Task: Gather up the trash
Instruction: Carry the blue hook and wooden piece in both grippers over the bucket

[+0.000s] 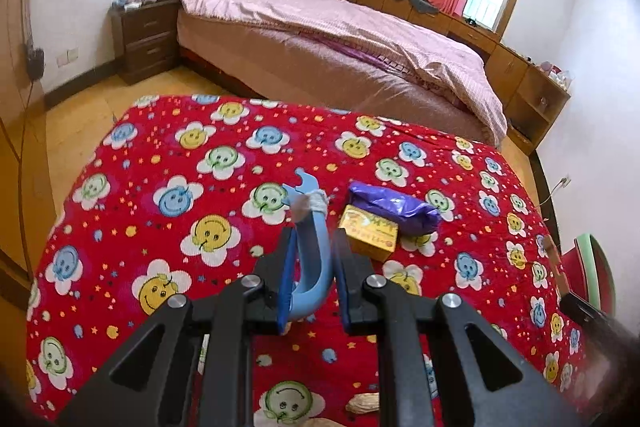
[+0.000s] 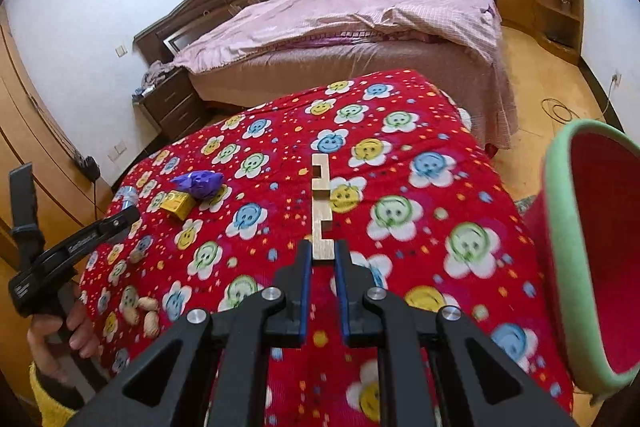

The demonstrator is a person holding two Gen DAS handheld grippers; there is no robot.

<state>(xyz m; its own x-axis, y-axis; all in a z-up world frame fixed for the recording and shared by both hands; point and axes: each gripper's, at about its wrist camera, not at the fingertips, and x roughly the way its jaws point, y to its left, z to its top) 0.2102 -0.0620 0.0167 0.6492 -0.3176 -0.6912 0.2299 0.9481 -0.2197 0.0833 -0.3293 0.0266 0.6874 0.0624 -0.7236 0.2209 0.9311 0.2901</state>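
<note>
Left tool (image 1: 314,247) pinching blue hook (image 1: 308,247) | right tool (image 2: 323,255) pinching notched wood piece (image 2: 322,211) | bin (image 2: 592,251) right

Black grippers – blue fingers (image 1: 289,275), yellow sleeve (image 2: 50,401).

A red smiley-flower blanket (image 2: 280,211) carries a yellow box (image 2: 176,203), purple wrapper (image 2: 199,183) and probably peanuts (image 2: 144,313).

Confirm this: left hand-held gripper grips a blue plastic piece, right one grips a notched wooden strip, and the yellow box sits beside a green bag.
Not quite. The bag beside the yellow box is purple, as the left wrist view shows. The rest holds: left hand-held gripper grips the blue plastic piece, right hand-held gripper the wooden strip.
</note>
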